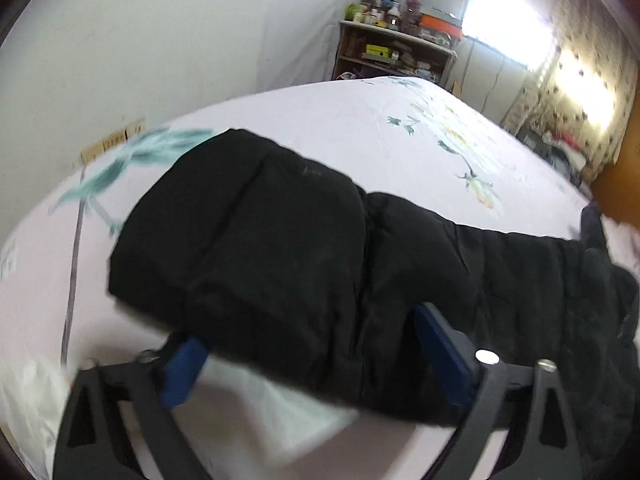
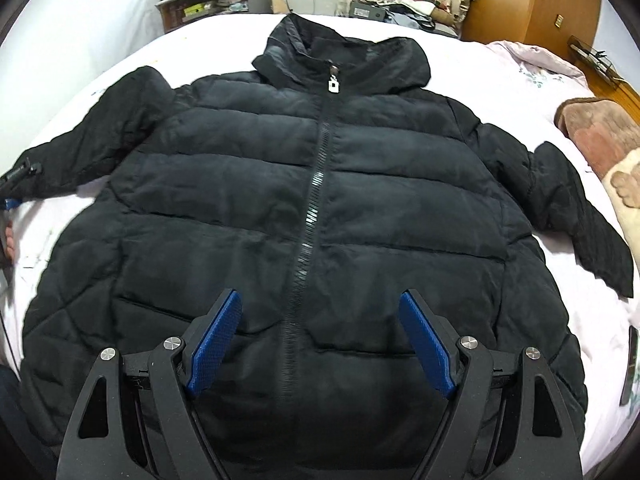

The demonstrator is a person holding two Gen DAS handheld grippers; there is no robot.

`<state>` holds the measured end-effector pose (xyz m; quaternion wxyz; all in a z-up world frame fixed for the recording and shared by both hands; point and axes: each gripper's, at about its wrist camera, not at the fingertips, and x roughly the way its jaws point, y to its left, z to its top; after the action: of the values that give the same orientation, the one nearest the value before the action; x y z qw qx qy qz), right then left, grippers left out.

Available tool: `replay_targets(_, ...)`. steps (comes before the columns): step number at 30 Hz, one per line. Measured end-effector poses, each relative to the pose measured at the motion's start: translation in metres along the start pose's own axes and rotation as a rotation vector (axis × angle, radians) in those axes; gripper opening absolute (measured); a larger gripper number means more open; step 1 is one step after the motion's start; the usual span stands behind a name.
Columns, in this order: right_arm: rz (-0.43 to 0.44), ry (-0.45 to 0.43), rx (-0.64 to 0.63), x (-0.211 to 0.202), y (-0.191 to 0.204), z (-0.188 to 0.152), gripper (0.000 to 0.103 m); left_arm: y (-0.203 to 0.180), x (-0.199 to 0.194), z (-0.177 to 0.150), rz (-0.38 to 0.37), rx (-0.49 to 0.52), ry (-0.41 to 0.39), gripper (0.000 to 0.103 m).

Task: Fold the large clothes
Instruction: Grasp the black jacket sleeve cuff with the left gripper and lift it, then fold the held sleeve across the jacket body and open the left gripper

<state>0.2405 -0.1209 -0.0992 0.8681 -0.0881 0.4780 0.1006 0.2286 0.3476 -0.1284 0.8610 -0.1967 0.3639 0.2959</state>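
A black puffer jacket (image 2: 320,200) lies zipped and face up on the bed, both sleeves spread out. My right gripper (image 2: 320,296) hovers open over its lower front, one blue pad on either side of the zipper (image 2: 316,184), holding nothing. In the left wrist view the jacket's sleeve (image 1: 280,240) runs across the sheet. My left gripper (image 1: 308,332) stands wide around its near edge, and the cloth covers both fingertips. I see no pad pressing on it. In the right wrist view the left gripper (image 2: 10,200) shows at the sleeve cuff at the far left.
The bed sheet (image 1: 320,120) is pale with green leaf prints. A pink blanket (image 2: 600,128) lies at the bed's right side. A cluttered shelf (image 1: 392,52) stands beyond the bed, a wooden wardrobe (image 2: 532,0) at the back right. A dark flat object (image 2: 630,364) rests near the right edge.
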Motion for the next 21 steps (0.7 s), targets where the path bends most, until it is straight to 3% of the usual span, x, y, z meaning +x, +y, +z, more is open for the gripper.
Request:
replay_targets(2, -0.008, 0.009, 0.010, 0.003, -0.007, -0.002, 0.080, -0.004, 0.001, 0.004, -0.001, 0.018, 0.004, 0.053)
replay_targets(3, -0.016, 0.007, 0.011, 0.004, -0.010, -0.003, 0.080, -0.005, 0.000, 0.007, -0.020, 0.006, 0.017, 0.045)
replay_targets(4, -0.028, 0.001, 0.008, 0.003, -0.013, -0.005, 0.078, -0.004, -0.001, 0.012, -0.043, -0.004, 0.028, 0.024)
replay_targets(5, -0.034, 0.001, 0.007, 0.003, -0.015, -0.006, 0.075, -0.004, -0.009, 0.014, -0.062, -0.006, 0.034, 0.017)
replay_targets(10, -0.028, 0.004, 0.043, -0.005, -0.030, -0.013, 0.073, -0.031, -0.058, 0.035, -0.148, 0.067, -0.012, 0.013)
replay_targets(13, -0.013, -0.008, 0.055, -0.017, -0.038, -0.018, 0.066, -0.060, -0.101, 0.051, -0.233, 0.105, -0.050, 0.012)
replay_targets(21, 0.014, -0.075, 0.112, -0.052, -0.070, -0.023, 0.066, -0.178, -0.200, 0.068, -0.511, 0.231, -0.113, 0.011)
